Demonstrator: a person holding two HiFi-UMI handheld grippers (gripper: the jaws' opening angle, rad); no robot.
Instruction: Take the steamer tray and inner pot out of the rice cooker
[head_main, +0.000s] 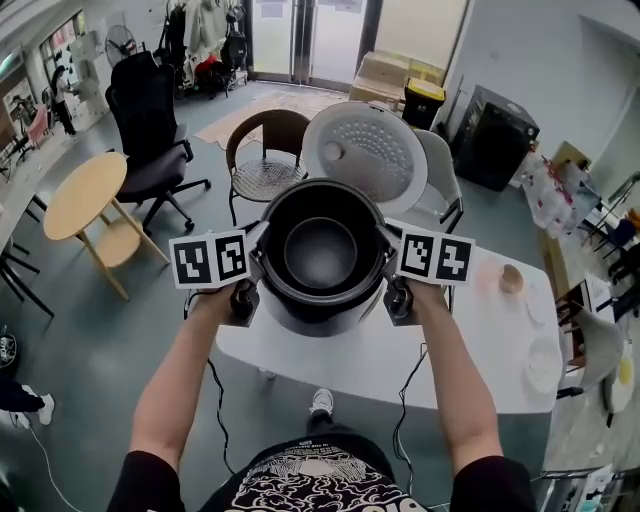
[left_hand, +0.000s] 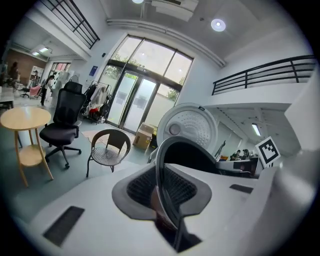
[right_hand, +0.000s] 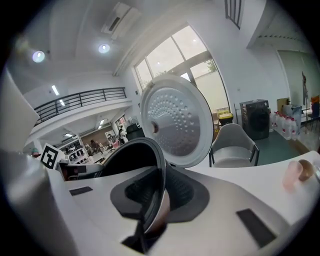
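Note:
The black inner pot (head_main: 320, 255) hangs between my two grippers over the white table (head_main: 480, 350), and its inside looks empty. My left gripper (head_main: 258, 262) is shut on the left side of its rim. My right gripper (head_main: 386, 262) is shut on the right side. In the left gripper view the thin pot rim (left_hand: 161, 165) stands clamped between the pads of my left gripper (left_hand: 167, 200). The right gripper view shows the pot rim (right_hand: 159, 175) pinched the same way by my right gripper (right_hand: 152, 205). The cooker's white lid (head_main: 365, 155) stands open behind the pot. The pot hides the cooker body. I see no steamer tray.
A pinkish cup (head_main: 511, 278) and white dishes (head_main: 545, 362) sit on the table's right part. A grey chair (head_main: 440, 185) and a brown wicker chair (head_main: 265, 150) stand behind the table. A round wooden table (head_main: 85, 195) and a black office chair (head_main: 150, 125) are at far left.

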